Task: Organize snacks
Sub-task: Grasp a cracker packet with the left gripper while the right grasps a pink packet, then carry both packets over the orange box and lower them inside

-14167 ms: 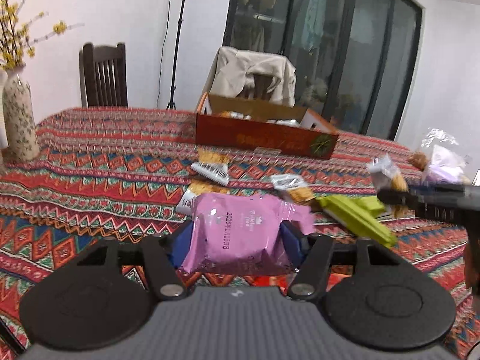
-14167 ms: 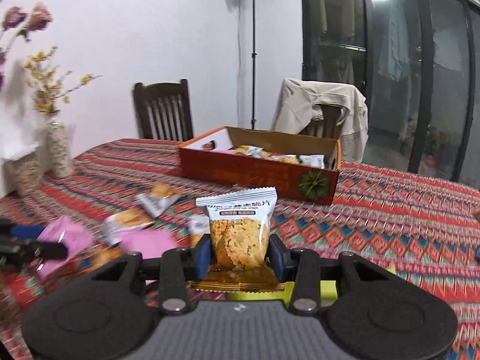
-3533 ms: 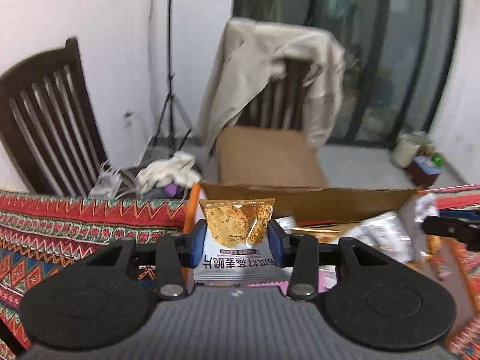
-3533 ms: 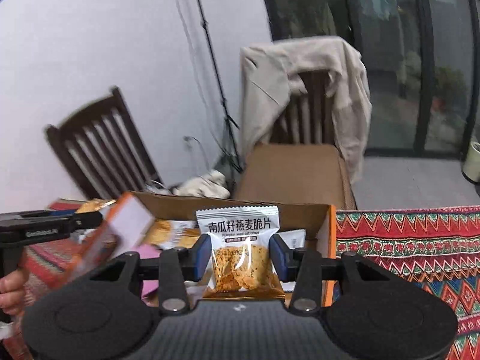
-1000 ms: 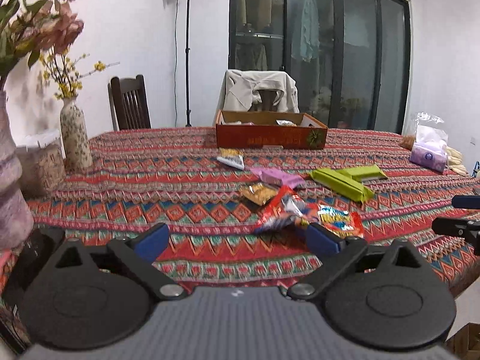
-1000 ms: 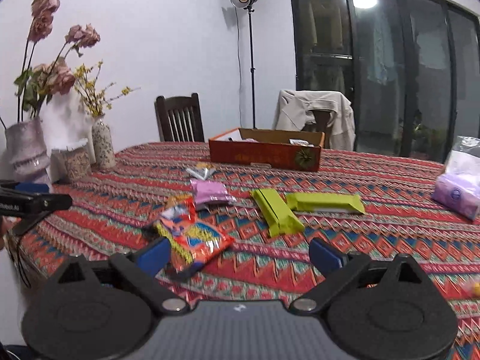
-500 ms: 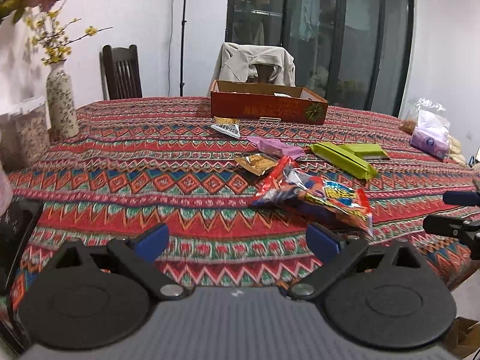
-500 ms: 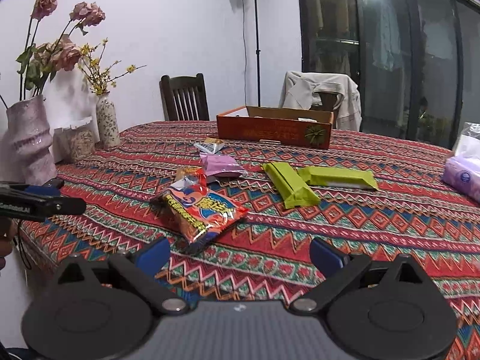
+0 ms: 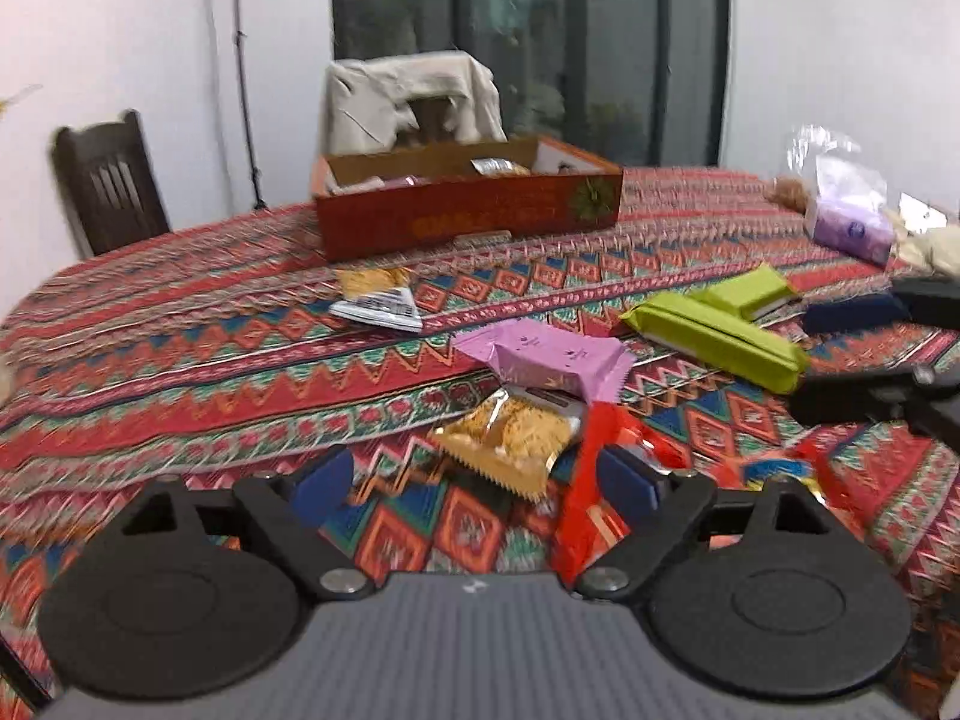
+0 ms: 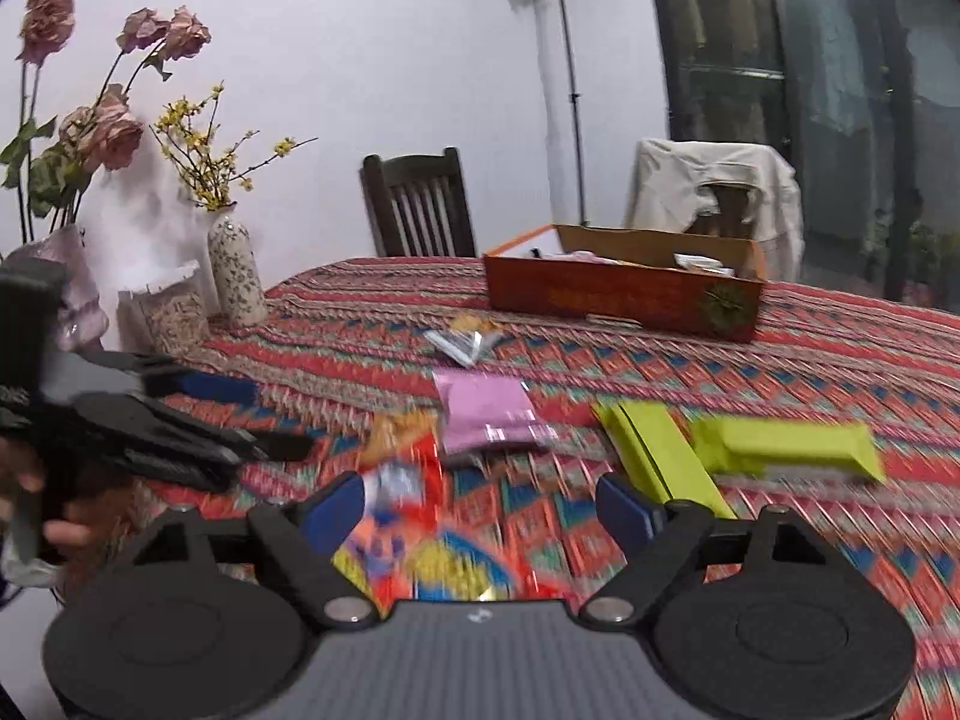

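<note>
You tilt both grippers downward, left gripper (image 9: 474, 483) and right gripper (image 10: 480, 507), jaws apart and just narrowing, over the crinkly red snack bag (image 10: 420, 534), gripping nothing.

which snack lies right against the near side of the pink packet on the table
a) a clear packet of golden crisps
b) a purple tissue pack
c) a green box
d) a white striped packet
a: in the left wrist view the clear packet of golden crisps has its far end tucked at the near edge of the pink packet, while the green boxes lie apart to the right.
</note>
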Motion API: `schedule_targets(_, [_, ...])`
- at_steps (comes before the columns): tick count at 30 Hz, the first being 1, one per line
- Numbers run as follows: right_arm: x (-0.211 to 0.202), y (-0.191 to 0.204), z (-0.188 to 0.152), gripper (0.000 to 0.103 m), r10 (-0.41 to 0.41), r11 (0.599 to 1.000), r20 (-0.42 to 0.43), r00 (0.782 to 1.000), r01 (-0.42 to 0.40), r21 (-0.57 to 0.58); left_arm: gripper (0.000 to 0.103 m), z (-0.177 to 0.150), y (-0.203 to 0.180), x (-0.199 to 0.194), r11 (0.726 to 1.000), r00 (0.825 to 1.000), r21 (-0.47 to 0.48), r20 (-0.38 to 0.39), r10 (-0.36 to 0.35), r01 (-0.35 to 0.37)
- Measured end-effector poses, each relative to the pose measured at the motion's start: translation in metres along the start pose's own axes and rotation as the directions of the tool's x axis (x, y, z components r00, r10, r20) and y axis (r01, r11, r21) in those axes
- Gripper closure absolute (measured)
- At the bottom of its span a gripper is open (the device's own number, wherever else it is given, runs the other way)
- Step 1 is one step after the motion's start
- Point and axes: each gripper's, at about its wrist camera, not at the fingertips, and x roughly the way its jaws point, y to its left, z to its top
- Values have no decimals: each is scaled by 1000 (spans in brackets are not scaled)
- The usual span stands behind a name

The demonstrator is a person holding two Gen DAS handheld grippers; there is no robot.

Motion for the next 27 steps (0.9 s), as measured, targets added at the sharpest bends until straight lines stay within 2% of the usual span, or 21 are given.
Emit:
schedule_targets(6, [76, -16, 32, 20, 39, 999, -61, 997, -39, 12, 13, 4, 11, 43, 988, 989, 34, -37, -146, 148])
schedule_targets(11, [135, -26, 39, 21, 80, 996, -132, 988, -74, 51, 12, 7, 16, 65, 971, 971, 21, -50, -235, 237])
schedule_targets(13, [149, -27, 37, 32, 88, 995, -149, 985, -81, 57, 14, 7, 17, 67, 970, 970, 23, -31, -243, 244])
schedule_targets(14, [154, -28, 35, 38, 92, 995, -157, 983, -84, 60, 20, 7, 17, 68, 969, 969, 27, -31, -245, 246])
schedule_targets(15, [157, -29, 34, 42, 86, 995, -155, 984, -78, 58, 24, 7, 16, 68, 969, 969, 36, -27, -245, 246])
schedule_targets(18, [156, -36, 32, 43, 109, 991, -137, 985, -97, 89, 50, 5, 9, 64, 966, 969, 76, -18, -246, 247])
schedule_targets(23, [141, -48, 33, 43, 76, 992, -94, 993, -66, 110, 56, 4, 2, 62, 967, 972, 101, -24, -235, 236])
schedule_targets(25, [129, -52, 36, 43, 71, 992, -65, 995, -64, 113, 62, 7, -1, 60, 974, 978, 85, -39, -206, 209])
schedule_targets(27, [113, -55, 39, 43, 47, 994, -37, 998, -43, 100, 62, 10, -1, 54, 981, 982, 49, -36, -186, 187])
